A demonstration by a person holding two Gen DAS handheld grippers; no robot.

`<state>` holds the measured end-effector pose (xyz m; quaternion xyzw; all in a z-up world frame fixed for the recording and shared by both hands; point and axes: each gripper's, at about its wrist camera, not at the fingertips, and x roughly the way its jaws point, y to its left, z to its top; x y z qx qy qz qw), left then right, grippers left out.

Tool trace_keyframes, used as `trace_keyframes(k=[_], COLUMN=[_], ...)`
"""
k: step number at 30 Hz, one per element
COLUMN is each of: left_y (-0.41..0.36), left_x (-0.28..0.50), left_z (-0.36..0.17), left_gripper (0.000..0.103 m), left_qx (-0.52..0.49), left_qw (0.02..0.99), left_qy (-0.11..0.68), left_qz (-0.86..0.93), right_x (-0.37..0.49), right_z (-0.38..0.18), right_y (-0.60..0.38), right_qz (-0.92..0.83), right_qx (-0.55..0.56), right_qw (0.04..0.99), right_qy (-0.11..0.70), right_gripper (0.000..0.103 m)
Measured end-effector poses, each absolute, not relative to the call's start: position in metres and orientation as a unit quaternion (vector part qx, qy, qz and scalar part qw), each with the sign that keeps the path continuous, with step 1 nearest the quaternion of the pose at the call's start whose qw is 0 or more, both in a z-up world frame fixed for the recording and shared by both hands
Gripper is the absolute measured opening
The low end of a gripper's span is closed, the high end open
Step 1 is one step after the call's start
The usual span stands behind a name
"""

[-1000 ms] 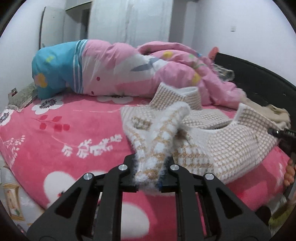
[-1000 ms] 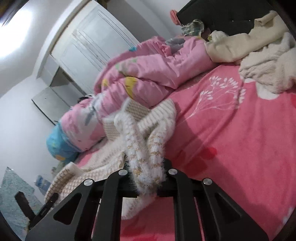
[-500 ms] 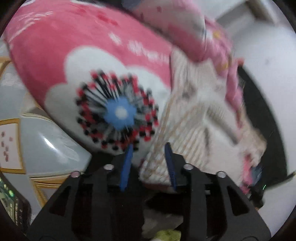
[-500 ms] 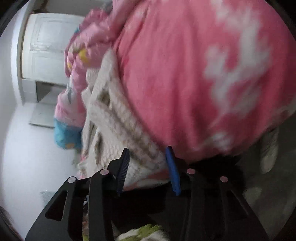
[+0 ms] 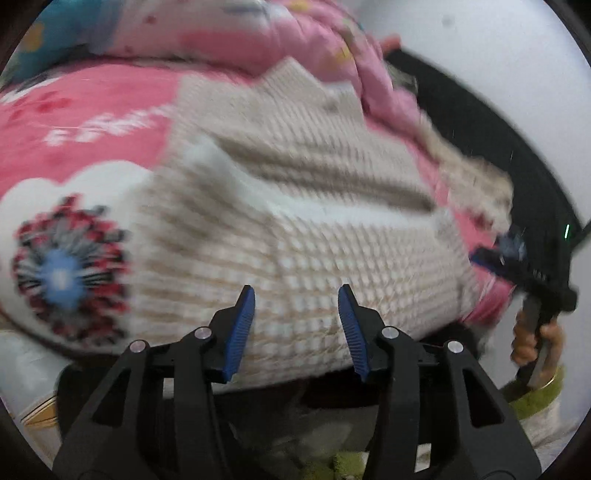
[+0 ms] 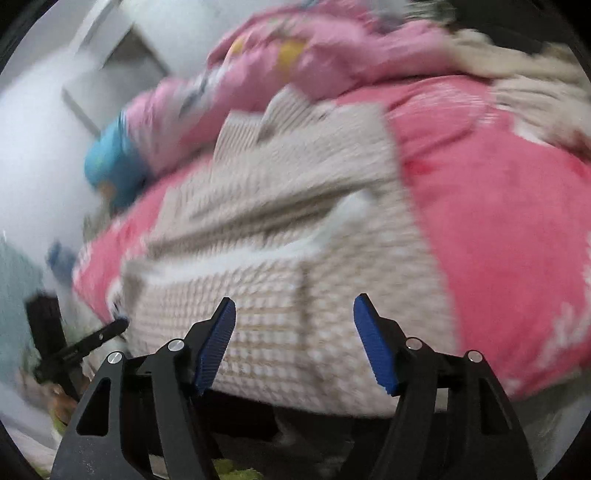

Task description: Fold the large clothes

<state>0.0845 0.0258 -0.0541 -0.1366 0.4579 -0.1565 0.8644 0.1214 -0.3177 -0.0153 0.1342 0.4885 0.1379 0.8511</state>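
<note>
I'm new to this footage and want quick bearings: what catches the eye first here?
The beige-and-white checked knit sweater dominates, spread on the pink floral bedsheet and reaching the bed's near edge. In front of it, the left gripper and right gripper have blue-padded jaws opening, with nothing pinched. Behind the sweater lies a rumpled pink quilt, and a blue-centred flower print stands out at the left of the left wrist view.
</note>
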Motion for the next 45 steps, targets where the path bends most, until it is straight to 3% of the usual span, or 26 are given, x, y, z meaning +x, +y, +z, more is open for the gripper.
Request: trace_keyframes(k=[2,3,4,5,7,10,14,21,24,26,27,35,45], left_y=[0.012,0.010,0.009,0.008,0.004,0.009,0.010,0.004,0.012,0.022,0.028,0.053,0.086], left_x=[0.092,0.092,0.091,0.091,0.090,0.089,0.096,0.117,0.112,0.111,0.110,0.095,0.116], left_z=[-0.067,-0.072,-0.074,-0.074,-0.071,-0.050,-0.022,-0.068,-0.055,-0.054,-0.052,-0.023,-0.049], left_gripper=[0.045,0.045,0.042,0.032,0.015,0.004,0.004,0.009,0.012,0.016,0.016,0.024,0.028], left_qx=[-0.099,-0.093,-0.096,-0.096,-0.070,-0.066,-0.051,-0.035,-0.044,-0.058,-0.069,-0.071,-0.073], left_qw=[0.871,0.872,0.875,0.879,0.887,0.894,0.911,0.894,0.896,0.894,0.892,0.921,0.910], left_qy=[0.464,0.465,0.461,0.455,0.445,0.431,0.396,0.436,0.428,0.429,0.428,0.374,0.409], left_qz=[-0.129,-0.120,-0.114,-0.108,-0.099,-0.108,-0.101,-0.096,-0.111,-0.120,-0.129,-0.088,-0.008], right_x=[0.135,0.138,0.140,0.140,0.136,0.132,0.134,0.165,0.158,0.150,0.148,0.171,0.174], right_z=[-0.036,-0.043,-0.048,-0.047,-0.039,-0.012,0.015,-0.062,-0.041,-0.028,-0.022,-0.041,-0.036], right_y=[-0.302,-0.300,-0.298,-0.296,-0.296,-0.292,-0.295,-0.301,-0.324,-0.342,-0.353,-0.371,-0.352], right_qz=[0.122,0.114,0.110,0.115,0.121,0.116,0.118,0.119,0.129,0.113,0.098,0.062,0.064], right_qx=[0.096,0.086,0.077,0.077,0.080,0.076,0.071,0.080,0.120,0.128,0.128,0.062,0.024], right_qw=[0.850,0.850,0.851,0.853,0.860,0.882,0.901,0.869,0.869,0.884,0.891,0.889,0.890], right_qy=[0.504,0.508,0.507,0.503,0.489,0.450,0.410,0.474,0.462,0.435,0.424,0.450,0.450], right_gripper=[0.062,0.054,0.033,0.019,0.005,0.005,0.005,0.006,0.021,0.038,0.039,0.040,0.039])
